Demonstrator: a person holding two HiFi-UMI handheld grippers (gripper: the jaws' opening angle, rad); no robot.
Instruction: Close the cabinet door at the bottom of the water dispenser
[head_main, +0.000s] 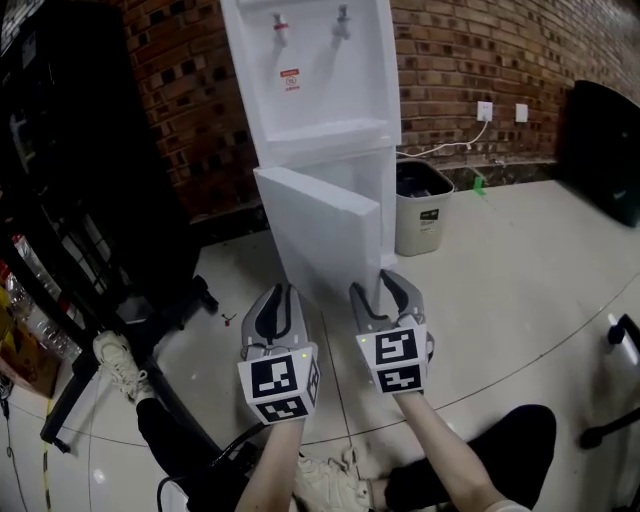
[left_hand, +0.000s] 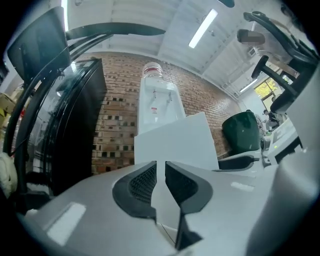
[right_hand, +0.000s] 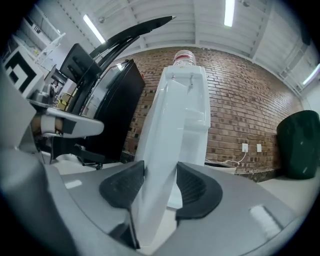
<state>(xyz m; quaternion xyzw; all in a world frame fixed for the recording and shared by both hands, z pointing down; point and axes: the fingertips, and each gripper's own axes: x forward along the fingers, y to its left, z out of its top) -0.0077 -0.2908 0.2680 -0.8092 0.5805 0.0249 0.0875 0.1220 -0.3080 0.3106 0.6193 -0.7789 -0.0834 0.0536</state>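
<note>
The pale, glossy floor (head_main: 500, 260) is running back to a brick wall, and a thin dark curve is crossing its tiles. At the far edge the dispenser (head_main: 320, 130) is standing, with a bin (head_main: 421, 214) sitting just beside it on the right. A small green thing (head_main: 479, 184) is lying near that edge, right of the bin, and a dark bulky thing (head_main: 605, 150) is filling the far right corner. Along the left edge a black unit (head_main: 90, 150) is standing; black stand legs (head_main: 75, 395) are reaching out below it, a shoe (head_main: 120, 362) is resting against them, and a small scrap (head_main: 229, 319) is lying nearby. At the right edge a chair base (head_main: 612, 432) is showing.
</note>
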